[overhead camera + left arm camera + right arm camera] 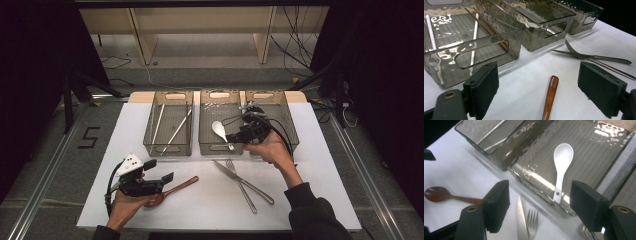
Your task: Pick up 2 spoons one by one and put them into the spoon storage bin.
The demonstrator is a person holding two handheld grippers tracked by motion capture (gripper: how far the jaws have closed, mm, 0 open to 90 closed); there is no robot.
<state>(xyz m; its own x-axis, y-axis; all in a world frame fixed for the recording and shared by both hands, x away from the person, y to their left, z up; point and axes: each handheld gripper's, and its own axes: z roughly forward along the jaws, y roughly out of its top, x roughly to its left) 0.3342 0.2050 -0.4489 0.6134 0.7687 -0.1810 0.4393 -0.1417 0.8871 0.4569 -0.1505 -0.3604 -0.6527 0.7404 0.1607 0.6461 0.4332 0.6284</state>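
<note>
White spoon (561, 167), lying in the middle bin (206, 142) of three clear bins set in a row at the far side of the white desk (310, 165); its bowl points away from the person and its handle end rests against the bin's near wall. The right claw (235, 134) hovers above that bin's near right corner, its jaws spread wide with nothing between them and apart from the spoon, which the right gripper view shows lying free on the ribbed floor below. The left claw (167, 177) sits low over the near left part of the desk, jaws likewise parted and empty; the wooden spoon (172, 190) lies on the desk beneath it, its handle (550, 98) running between the two pads in the left gripper view without touching either. The left bin (150, 142) holds chopsticks (176, 131), some pale and some brown, laid lengthwise. The right bin (292, 135) stands just beside the middle one, partly covered by the right hand (272, 150). On the desk in front of the middle and right bins a knife (227, 170) and a fork (242, 187) lie crossed over each other, well apart from the wooden spoon.
</note>
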